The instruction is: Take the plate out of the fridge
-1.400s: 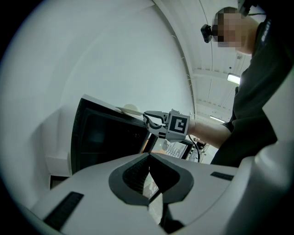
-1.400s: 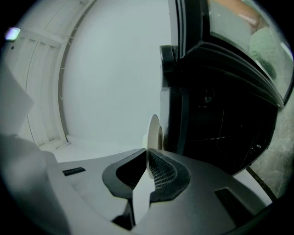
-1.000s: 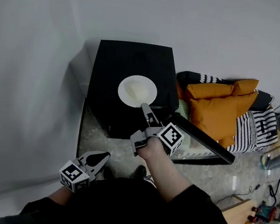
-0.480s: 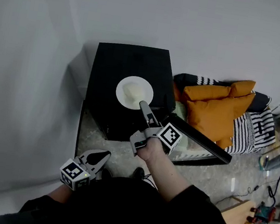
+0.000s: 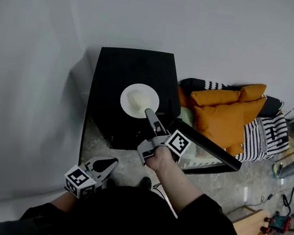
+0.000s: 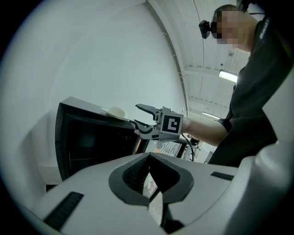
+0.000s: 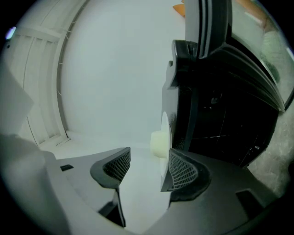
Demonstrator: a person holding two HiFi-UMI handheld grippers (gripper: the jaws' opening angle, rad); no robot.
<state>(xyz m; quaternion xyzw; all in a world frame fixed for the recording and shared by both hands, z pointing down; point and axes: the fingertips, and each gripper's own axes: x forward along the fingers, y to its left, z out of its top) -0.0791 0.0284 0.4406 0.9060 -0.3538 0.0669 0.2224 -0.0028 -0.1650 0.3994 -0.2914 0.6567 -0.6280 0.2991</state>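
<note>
Orange cushions [image 5: 225, 113] lie at 3 o'clock of the black fridge [image 5: 116, 65]; its door [image 5: 208, 149] hangs open. Plate [image 5: 129, 90] sits on the fridge top. Right gripper [image 5: 150, 113] at the plate's 5 o'clock rim, jaws opening wide, rim between them, unpressed. Left gripper [image 5: 107, 163] low, jaws together, empty.

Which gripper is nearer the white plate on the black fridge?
Right. The right gripper reaches the plate at its near rim, jaws opening with that rim between them. The left gripper hangs low by the person's body, short of the fridge.
</note>
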